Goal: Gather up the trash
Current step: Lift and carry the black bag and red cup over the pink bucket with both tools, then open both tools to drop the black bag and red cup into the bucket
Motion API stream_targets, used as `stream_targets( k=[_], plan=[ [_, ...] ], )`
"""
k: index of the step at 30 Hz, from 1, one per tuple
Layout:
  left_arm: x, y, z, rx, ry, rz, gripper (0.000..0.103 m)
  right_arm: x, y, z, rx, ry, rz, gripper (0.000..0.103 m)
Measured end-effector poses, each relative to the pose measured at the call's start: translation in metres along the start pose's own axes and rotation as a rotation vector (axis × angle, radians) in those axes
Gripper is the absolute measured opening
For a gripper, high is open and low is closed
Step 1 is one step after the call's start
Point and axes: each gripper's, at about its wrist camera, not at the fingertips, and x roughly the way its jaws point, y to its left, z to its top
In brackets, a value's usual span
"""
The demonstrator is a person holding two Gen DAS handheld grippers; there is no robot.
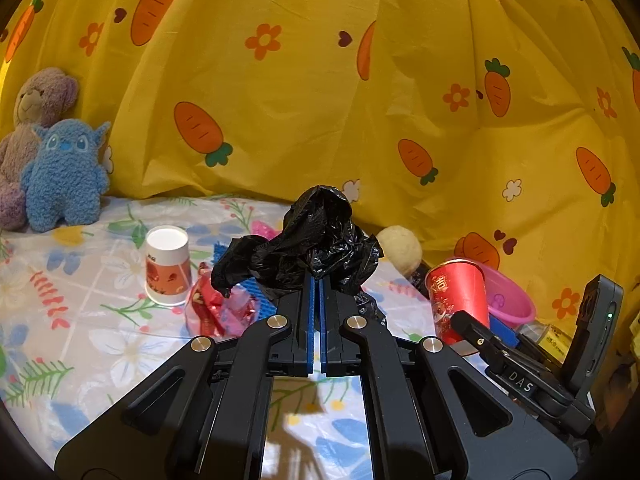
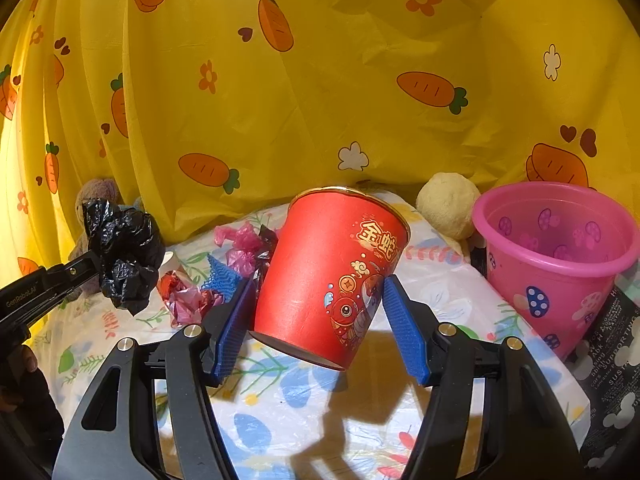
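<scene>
Crumpled black plastic bag [image 1: 316, 240] is pinched in the clenched left hand-held gripper [image 1: 319, 280], raised above the floral-covered bench [image 1: 100, 344]. Red printed paper cup [image 2: 332, 276], tilted, is clamped by the right hand-held gripper [image 2: 318, 312], near the pink plastic bucket [image 2: 560, 256].

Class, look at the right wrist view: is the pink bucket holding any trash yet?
No. The pink bucket stands upright on the table and its inside shows only bare pink walls with a printed pattern.
</scene>
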Motion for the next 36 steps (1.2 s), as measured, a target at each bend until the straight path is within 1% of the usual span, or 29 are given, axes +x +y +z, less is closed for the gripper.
stream_targets(
  k=[5, 10, 13, 16, 22, 28, 32, 36],
  plan=[
    [0.020, -0.050, 0.016, 0.078, 0.012, -0.107, 0.001, -0.013, -0.023, 0.019, 0.004, -0.056, -0.061, 0.064],
    [0.061, -0.107, 0.026, 0.145, 0.044, -0.246, 0.001, -0.033, -0.062, 0.046, 0.017, -0.142, -0.190, 0.064],
    [0.092, -0.139, 0.027, 0.161, 0.078, -0.319, 0.001, -0.044, -0.092, 0.059, 0.046, -0.183, -0.265, 0.064],
    [0.122, -0.167, 0.024, 0.183, 0.097, -0.364, 0.001, -0.051, -0.118, 0.068, 0.075, -0.212, -0.332, 0.064],
    [0.169, -0.216, 0.012, 0.228, 0.151, -0.448, 0.001, -0.055, -0.151, 0.074, 0.114, -0.230, -0.402, 0.064],
    [0.203, -0.240, 0.002, 0.225, 0.205, -0.507, 0.001, -0.051, -0.168, 0.076, 0.125, -0.225, -0.432, 0.064],
    [0.216, -0.253, -0.007, 0.258, 0.210, -0.526, 0.001, -0.051, -0.176, 0.075, 0.140, -0.223, -0.442, 0.064],
    [0.229, -0.261, -0.016, 0.258, 0.242, -0.528, 0.001, -0.044, -0.180, 0.078, 0.145, -0.216, -0.450, 0.064]
  ],
)
